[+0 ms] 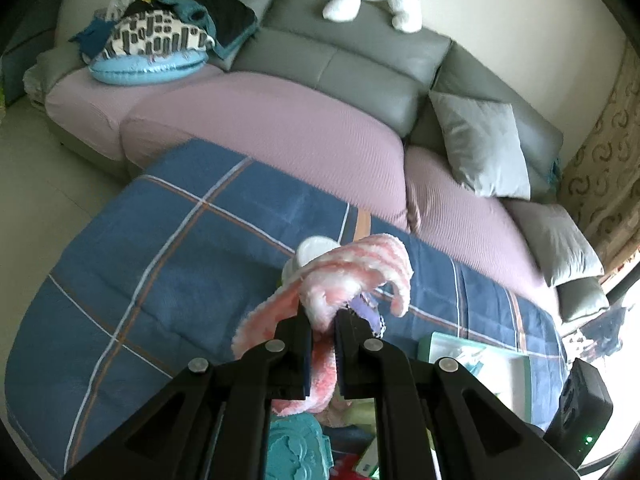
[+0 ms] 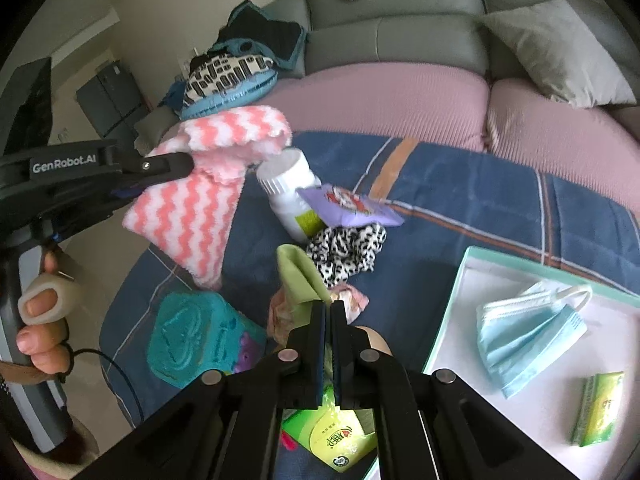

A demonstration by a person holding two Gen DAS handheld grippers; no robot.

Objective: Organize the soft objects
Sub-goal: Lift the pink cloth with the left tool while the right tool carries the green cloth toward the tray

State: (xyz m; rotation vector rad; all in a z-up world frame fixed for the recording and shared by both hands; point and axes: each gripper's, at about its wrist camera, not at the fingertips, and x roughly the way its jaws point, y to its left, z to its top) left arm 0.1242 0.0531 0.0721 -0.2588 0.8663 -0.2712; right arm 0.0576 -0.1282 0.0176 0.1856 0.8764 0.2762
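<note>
the left gripper has its jaws closed tight on a pink-and-white zigzag cloth, which hangs clear of the blue plaid blanket in the lower middle of the left wrist view. in the right wrist view the same cloth dangles at the left of the frame from the left gripper, and a hand grips that tool's handle at the lower left edge.

the right gripper has its jaws nearly together, pinching the lower end of a green cloth at the centre of its view. just above it lie a black-and-white spotted scrunchie, a purple packet and a white bottle on its side. a teal embossed item sits at lower left on the blanket. at the right, a pale tray holds a blue face mask and a green packet. behind, the sofa fills the top of the frame.
</note>
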